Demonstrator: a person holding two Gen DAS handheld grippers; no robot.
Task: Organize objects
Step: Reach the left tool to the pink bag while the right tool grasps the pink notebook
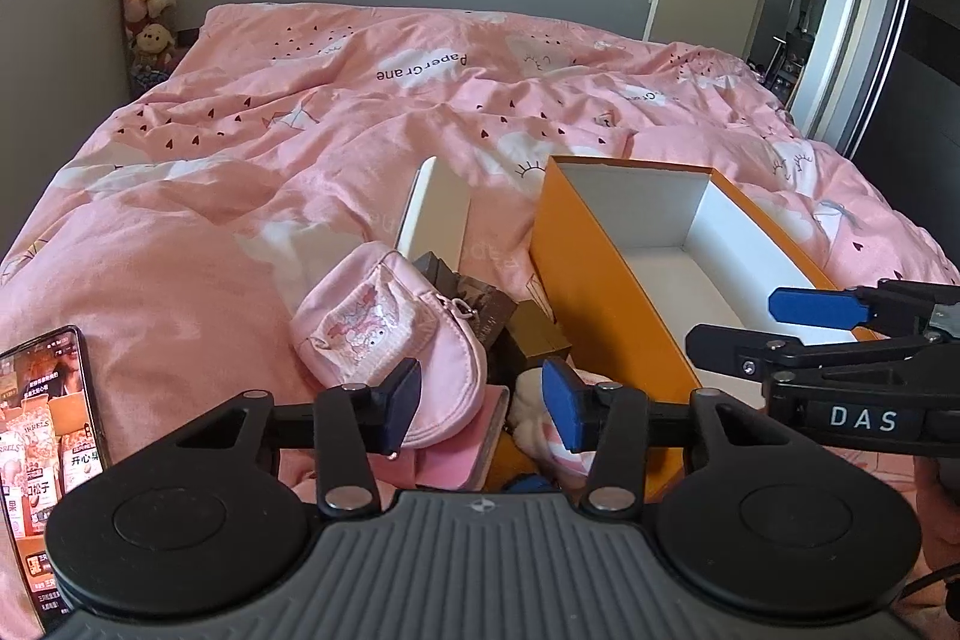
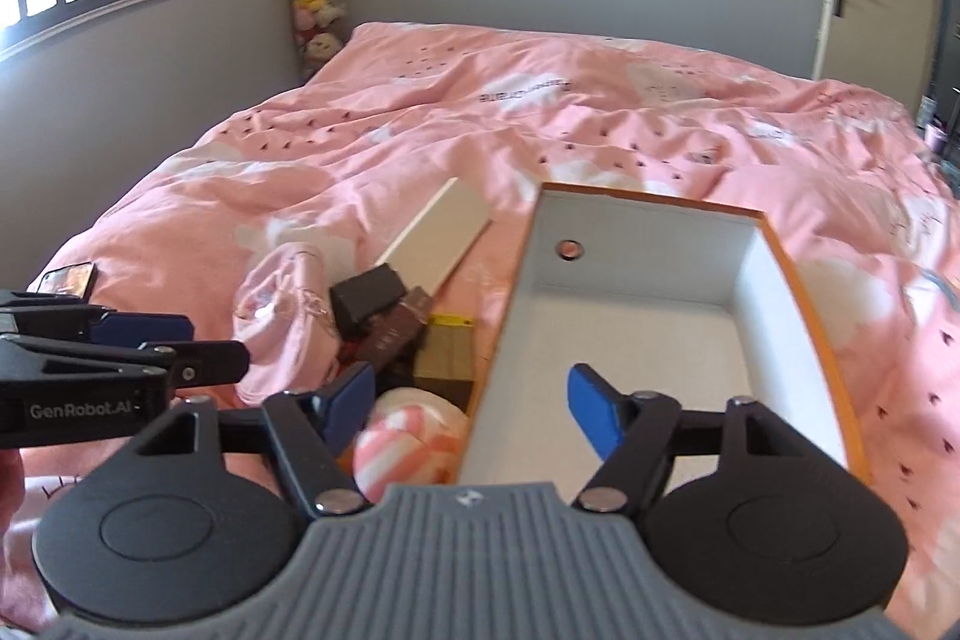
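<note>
Pink bedding (image 1: 252, 172) is seen beneath both grippers, left gripper (image 1: 480, 400) and right gripper (image 2: 474, 403), jaws apart and empty, so the pink pouch (image 1: 384, 334) at lower centre could be pushed aside.

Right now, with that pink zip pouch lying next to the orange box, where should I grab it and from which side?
Grip the pink pouch across its near rounded edge, coming from above and the near side with the left gripper. It lies slumped against the dark boxes, so its far side is blocked, while the soft near rim looks thin enough to pinch.
</note>
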